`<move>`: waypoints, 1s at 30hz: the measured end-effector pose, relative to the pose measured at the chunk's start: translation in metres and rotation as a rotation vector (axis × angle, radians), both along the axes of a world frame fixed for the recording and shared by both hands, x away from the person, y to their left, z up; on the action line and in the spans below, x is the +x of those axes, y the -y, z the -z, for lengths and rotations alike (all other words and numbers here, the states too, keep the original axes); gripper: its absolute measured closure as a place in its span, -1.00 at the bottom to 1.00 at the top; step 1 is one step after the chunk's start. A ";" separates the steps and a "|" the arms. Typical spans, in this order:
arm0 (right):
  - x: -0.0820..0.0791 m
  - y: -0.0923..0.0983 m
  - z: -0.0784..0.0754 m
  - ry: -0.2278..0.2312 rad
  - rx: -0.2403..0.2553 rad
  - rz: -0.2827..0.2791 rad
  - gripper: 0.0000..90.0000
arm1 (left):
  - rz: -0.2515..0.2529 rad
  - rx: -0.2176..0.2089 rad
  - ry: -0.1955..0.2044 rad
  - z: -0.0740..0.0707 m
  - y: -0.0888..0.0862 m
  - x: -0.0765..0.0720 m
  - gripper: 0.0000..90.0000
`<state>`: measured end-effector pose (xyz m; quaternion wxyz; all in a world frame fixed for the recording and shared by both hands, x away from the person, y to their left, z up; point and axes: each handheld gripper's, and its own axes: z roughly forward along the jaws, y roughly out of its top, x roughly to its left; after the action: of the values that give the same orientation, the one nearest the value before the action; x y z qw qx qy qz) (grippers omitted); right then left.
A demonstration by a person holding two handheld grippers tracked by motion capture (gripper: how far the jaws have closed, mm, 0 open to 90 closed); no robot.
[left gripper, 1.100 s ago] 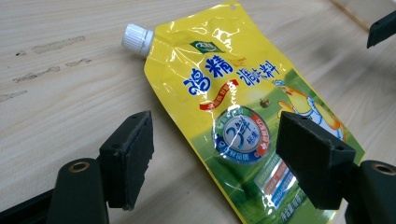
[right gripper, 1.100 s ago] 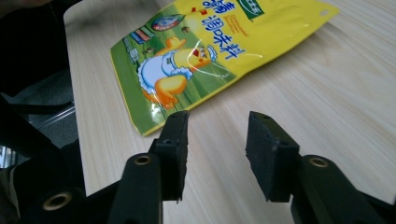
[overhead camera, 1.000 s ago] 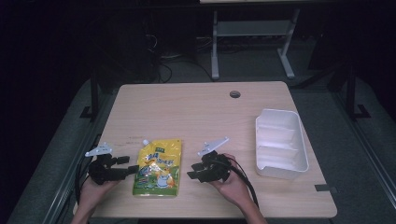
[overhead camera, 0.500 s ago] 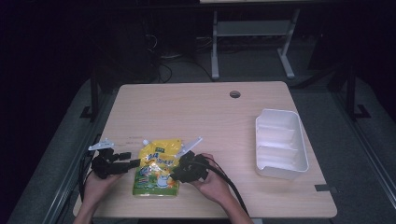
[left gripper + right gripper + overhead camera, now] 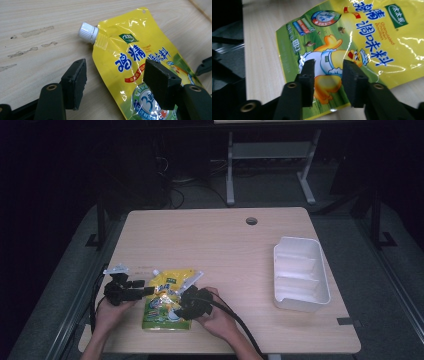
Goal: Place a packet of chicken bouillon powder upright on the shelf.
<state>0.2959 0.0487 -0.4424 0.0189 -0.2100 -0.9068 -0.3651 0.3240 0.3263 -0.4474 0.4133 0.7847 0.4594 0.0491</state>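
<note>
Room: pretty dark all round, with a metal stand (image 5: 270, 160) and some cables on the floor behind the desk.
Table: light wood top (image 5: 220, 240) with a round cable hole (image 5: 251, 221) near the far edge.
Pouch: yellow-and-green spouted pouch (image 5: 167, 300) lay flat on the table near the person's edge, left of centre, white screw cap (image 5: 87, 32) pointing toward the far-left. Cartoon duck (image 5: 332, 65) and blue lettering on the front.
Left gripper: left gripper (image 5: 145, 291) sat at the pouch's left edge. In the left gripper view the jaws stood wide apart, one pad over bare wood, the other over the pouch face, the pouch edge running between them. Not pressing on it as far as I could see. They had just been closing a bit.
Right gripper: right gripper (image 5: 182, 301) hung over the lower right part of the pouch, jaws parted with the duck print showing in the gap, nothing pinched. Those jaws had just been opening.
Tray: white plastic tray (image 5: 320, 270) with dividers sat well apart on the right side of the table.
</note>
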 end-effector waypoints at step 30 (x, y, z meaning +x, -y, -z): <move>-0.002 -0.007 0.006 0.052 -0.036 0.029 0.24 | 0.054 -0.005 -0.082 0.012 0.008 0.003 0.03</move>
<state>0.2940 0.0559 -0.4489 -0.0140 -0.2139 -0.9103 -0.3543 0.3271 0.3179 -0.4590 0.3974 0.7972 0.4545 0.0047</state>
